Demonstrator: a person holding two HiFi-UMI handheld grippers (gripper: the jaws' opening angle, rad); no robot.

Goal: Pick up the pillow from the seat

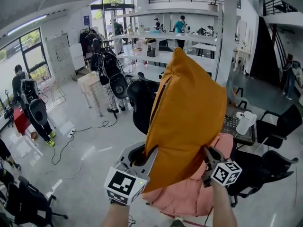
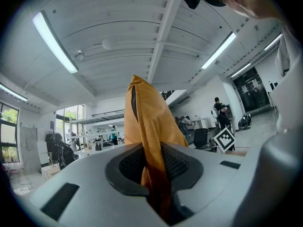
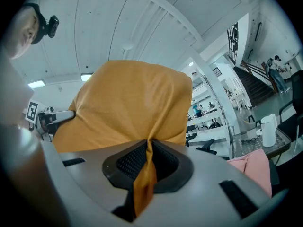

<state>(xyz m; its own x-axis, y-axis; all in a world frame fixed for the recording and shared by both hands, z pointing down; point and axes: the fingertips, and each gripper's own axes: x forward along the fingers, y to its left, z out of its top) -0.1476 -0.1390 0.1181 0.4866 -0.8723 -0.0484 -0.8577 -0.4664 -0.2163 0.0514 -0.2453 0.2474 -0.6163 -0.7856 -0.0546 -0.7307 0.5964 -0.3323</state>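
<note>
Head view, left tongs [image 1: 150, 159] and right tongs [image 1: 207, 151] both clamping orange pillow [image 1: 184, 112]

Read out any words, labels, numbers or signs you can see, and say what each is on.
No text can be read in any view.
Left marker cube: black-and-white square pattern, no letters.
Right marker cube: same kind of pattern, no letters.
Blue sign on the far wall: too small to read.
No label shows on the orange pillow.

The pillow [image 1: 187, 112] is plain mustard orange. The cloth [image 1: 189, 197] below it is salmon pink, and the chair [image 1: 279, 126] nearby is black. The left gripper [image 1: 152, 151] and right gripper [image 1: 207, 151] are light grey, with black-and-white square markers on their cubes.
</note>
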